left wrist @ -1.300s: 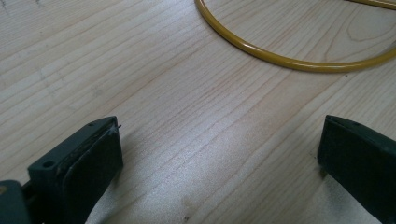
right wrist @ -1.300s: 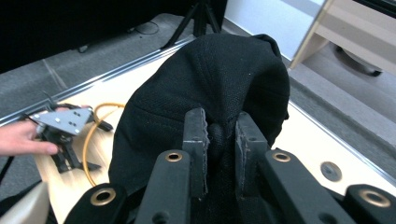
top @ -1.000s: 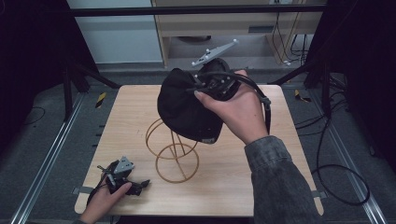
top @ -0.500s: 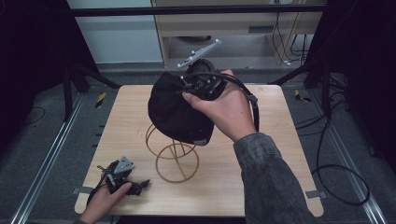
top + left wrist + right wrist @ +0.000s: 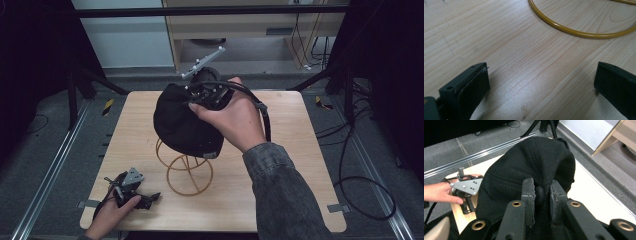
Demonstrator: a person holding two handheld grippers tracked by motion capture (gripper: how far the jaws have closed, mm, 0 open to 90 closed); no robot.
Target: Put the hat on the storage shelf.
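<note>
A black cap [image 5: 180,122] hangs over the top of a yellow wire stand [image 5: 186,172] in the middle of the wooden table [image 5: 295,165]. My right gripper [image 5: 202,95] is shut on a fold of the cap [image 5: 524,167], with the fabric pinched between its two pads [image 5: 529,192]. Whether the cap rests on the stand or hangs just above it, I cannot tell. My left gripper [image 5: 145,199] lies on the table at the front left, open, its jaws wide apart over bare wood. The stand's yellow base ring [image 5: 579,31] curves past ahead of them.
A person's right hand and grey sleeve [image 5: 285,190] reach in over the table's right half. Black frame rails and floor cables [image 5: 360,185] surround the table. A wooden cabinet [image 5: 240,25] stands behind it.
My right gripper has carried the cap a little to the left and slightly down, over the wire stand. The left gripper has stayed still.
</note>
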